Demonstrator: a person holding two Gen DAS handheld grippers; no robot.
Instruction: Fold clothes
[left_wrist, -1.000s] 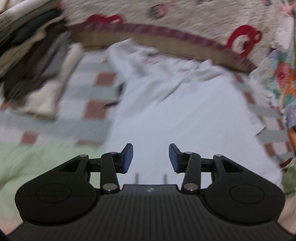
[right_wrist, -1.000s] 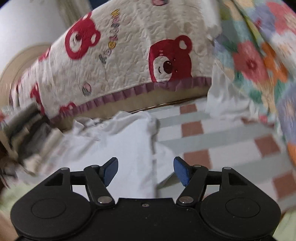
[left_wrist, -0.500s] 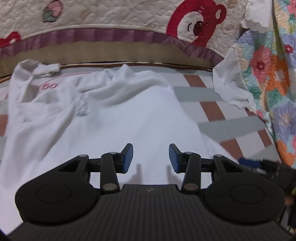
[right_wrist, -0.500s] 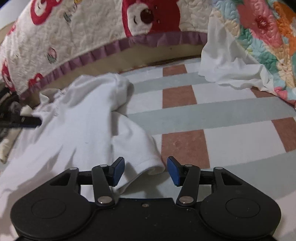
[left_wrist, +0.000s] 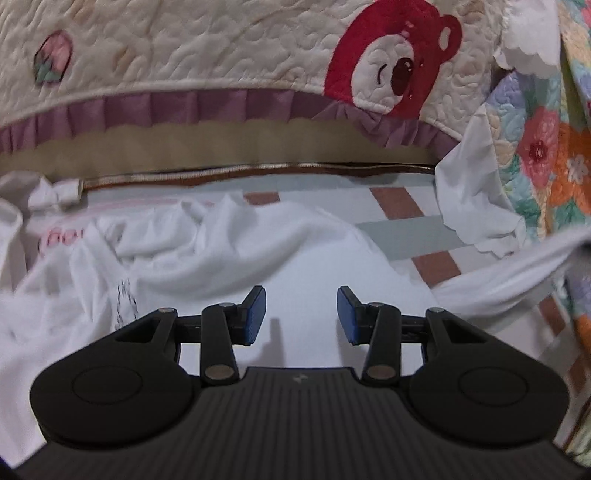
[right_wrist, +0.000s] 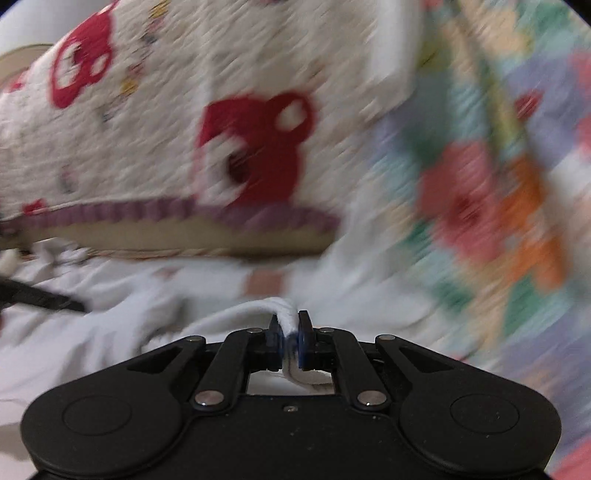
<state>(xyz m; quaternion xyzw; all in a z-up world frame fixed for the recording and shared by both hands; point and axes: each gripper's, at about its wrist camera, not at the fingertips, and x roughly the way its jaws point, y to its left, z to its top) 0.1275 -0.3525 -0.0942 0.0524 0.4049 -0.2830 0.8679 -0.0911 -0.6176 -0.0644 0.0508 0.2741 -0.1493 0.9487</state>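
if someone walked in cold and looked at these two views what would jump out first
Probably the red bear on the cream quilt, hanging across the top of the left wrist view. Next, the rumpled white garment spread over the checked sheet below it, with the left gripper open just above. In the blurred right wrist view, the right gripper is shut on a fold of that white cloth.
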